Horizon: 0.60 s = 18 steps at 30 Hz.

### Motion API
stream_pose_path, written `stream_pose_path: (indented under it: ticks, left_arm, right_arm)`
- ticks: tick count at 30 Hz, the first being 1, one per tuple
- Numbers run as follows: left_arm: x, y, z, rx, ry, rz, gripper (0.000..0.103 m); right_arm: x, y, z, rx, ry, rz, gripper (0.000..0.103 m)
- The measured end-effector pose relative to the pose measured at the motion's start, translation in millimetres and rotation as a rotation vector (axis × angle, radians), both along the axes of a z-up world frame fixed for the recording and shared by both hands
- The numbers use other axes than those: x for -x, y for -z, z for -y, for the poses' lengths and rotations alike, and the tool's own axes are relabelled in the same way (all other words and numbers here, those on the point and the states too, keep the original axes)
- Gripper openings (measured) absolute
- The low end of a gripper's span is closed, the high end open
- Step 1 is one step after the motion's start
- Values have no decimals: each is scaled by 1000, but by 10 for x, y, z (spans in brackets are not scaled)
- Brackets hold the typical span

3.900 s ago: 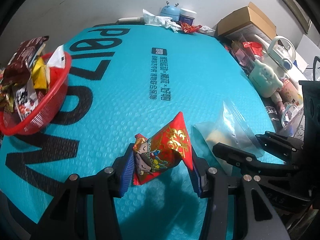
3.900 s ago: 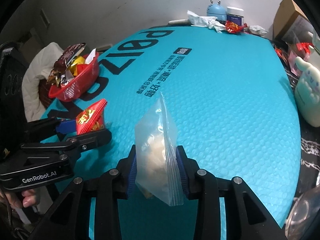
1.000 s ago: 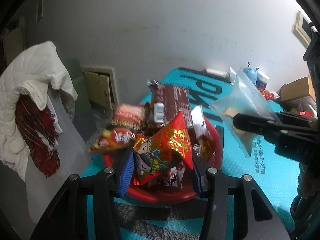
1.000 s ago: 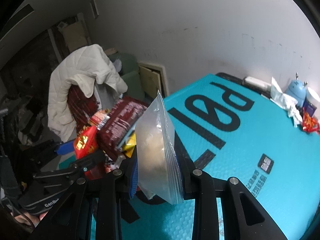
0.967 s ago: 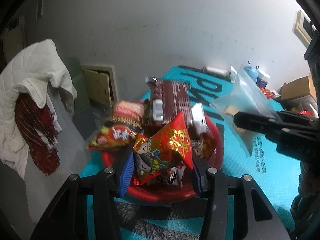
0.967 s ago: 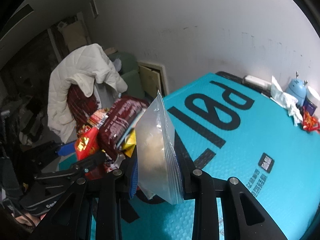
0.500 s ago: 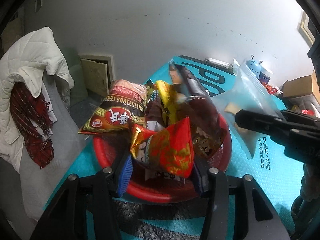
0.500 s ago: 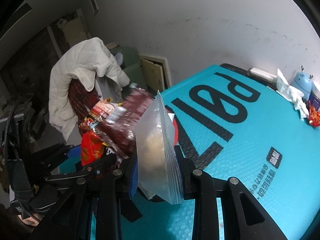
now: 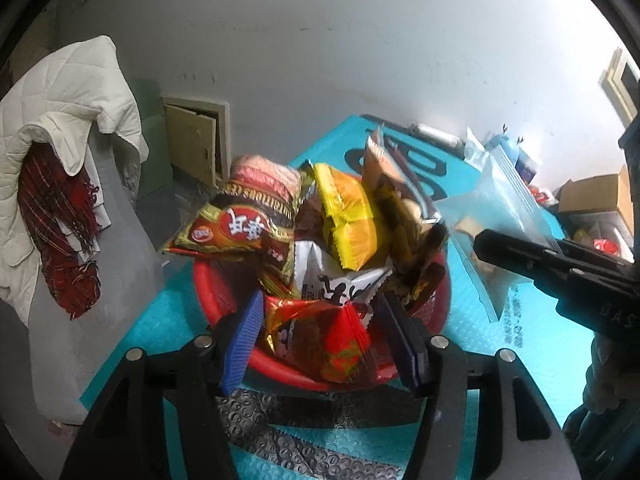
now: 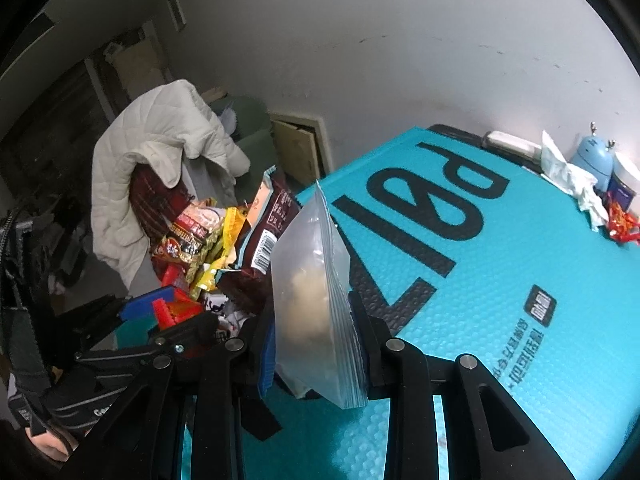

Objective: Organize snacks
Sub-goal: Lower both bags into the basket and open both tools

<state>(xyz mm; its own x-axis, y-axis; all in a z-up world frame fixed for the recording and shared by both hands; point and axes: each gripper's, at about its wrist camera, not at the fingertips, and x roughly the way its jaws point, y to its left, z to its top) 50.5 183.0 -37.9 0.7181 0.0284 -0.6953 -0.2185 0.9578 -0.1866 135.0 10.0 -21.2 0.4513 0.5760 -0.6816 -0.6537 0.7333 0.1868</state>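
One red basket [image 9: 208, 280], full of snack packs, and two grippers over it.

The left gripper [image 9: 320, 344] has just been opening its jaws; the red snack packet [image 9: 340, 344] lies loose between them in the basket. The right gripper [image 10: 316, 344] pinches one clear zip bag [image 10: 316, 280] above the blue mat [image 10: 520, 264]. The packs overlap, so their number is hard to tell.

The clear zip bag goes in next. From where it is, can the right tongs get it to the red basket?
Probably yes. The right tongs, shut on the clear zip bag, sit beside the red basket. But it is heaped and the left tongs hang over its near rim.
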Motion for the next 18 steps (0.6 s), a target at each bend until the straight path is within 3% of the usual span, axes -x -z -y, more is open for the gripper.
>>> stream_pose_path:
  ticks: [9, 18]
  left_arm:
    - [157, -279, -2, -14, -5, 81, 58]
    - [258, -419, -195, -57, -86, 102, 58]
  right_arm:
    - [207, -326, -11, -48, -43, 63, 31]
    - [273, -451, -459, -95, -190, 62, 31]
